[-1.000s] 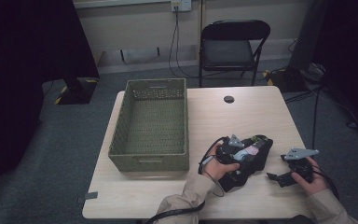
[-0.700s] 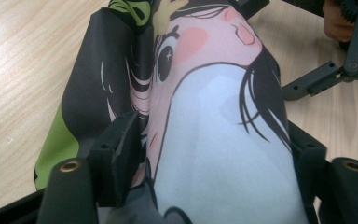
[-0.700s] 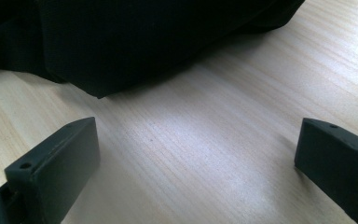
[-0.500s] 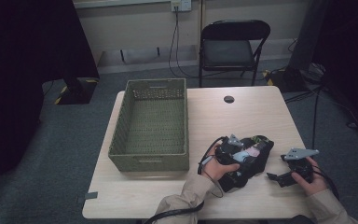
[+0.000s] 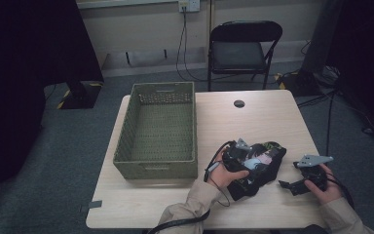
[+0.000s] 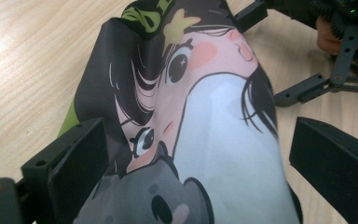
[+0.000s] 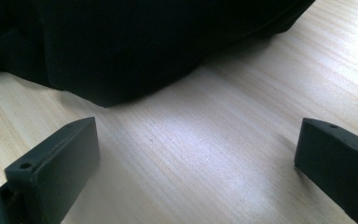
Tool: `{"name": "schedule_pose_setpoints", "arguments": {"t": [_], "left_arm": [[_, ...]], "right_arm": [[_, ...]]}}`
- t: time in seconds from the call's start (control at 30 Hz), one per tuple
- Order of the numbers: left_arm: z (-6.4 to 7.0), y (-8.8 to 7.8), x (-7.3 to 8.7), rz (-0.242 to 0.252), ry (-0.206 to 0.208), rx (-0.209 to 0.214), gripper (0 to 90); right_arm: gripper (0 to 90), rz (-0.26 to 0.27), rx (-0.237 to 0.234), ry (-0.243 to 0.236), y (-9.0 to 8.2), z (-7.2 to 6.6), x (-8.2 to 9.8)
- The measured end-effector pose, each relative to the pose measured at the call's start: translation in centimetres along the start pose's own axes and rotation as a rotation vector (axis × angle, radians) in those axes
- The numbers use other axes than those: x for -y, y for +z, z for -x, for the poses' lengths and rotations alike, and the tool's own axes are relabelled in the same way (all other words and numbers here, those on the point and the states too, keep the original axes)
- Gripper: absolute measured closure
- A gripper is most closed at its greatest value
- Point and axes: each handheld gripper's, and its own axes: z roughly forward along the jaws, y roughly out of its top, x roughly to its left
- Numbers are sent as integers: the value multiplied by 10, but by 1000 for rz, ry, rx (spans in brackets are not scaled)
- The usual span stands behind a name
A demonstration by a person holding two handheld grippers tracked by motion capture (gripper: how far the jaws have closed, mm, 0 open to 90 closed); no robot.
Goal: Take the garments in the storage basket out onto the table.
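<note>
Printed black cloth [image 5: 260, 163] bunched on the wooden surface [image 5: 268, 117], near the front edge, right of the green basket [image 5: 158, 131]. Cartoon face with big eyes and pink cheeks across the cloth's top [image 6: 200, 107].

Left hand-held gripper [image 5: 246, 158] right on top of the cloth, jaws just opened and now spread wide, one on each side of the printed bulge. Left jaw against the cloth's dark edge; right jaw clear of it, bare wood between. No squeeze on the cloth.

Right hand-held gripper [image 5: 287, 184] low over the surface, just right of the cloth, jaws wide apart with only wood grain between them. Dark fold of the cloth [image 7: 135, 42] just beyond its jaws, not touching.

Basket well apart from both hand-held grippers, nothing seen inside. Small dark disc [image 5: 239, 103] at the far side of the surface. Folding chair [image 5: 243, 48] behind the surface, by the wall.
</note>
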Motion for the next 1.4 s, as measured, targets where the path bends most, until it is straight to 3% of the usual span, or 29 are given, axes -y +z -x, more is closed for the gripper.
{"name": "schedule_pose_setpoints", "arguments": {"t": [0.43, 1.4], "left_arm": [[0, -18, 1, 9, 25, 29, 18], [-1, -44, 18, -6, 30, 84, 19]], "right_arm": [[0, 0, -1, 0, 0, 0, 0], [0, 0, -1, 1, 0, 0, 0]]}}
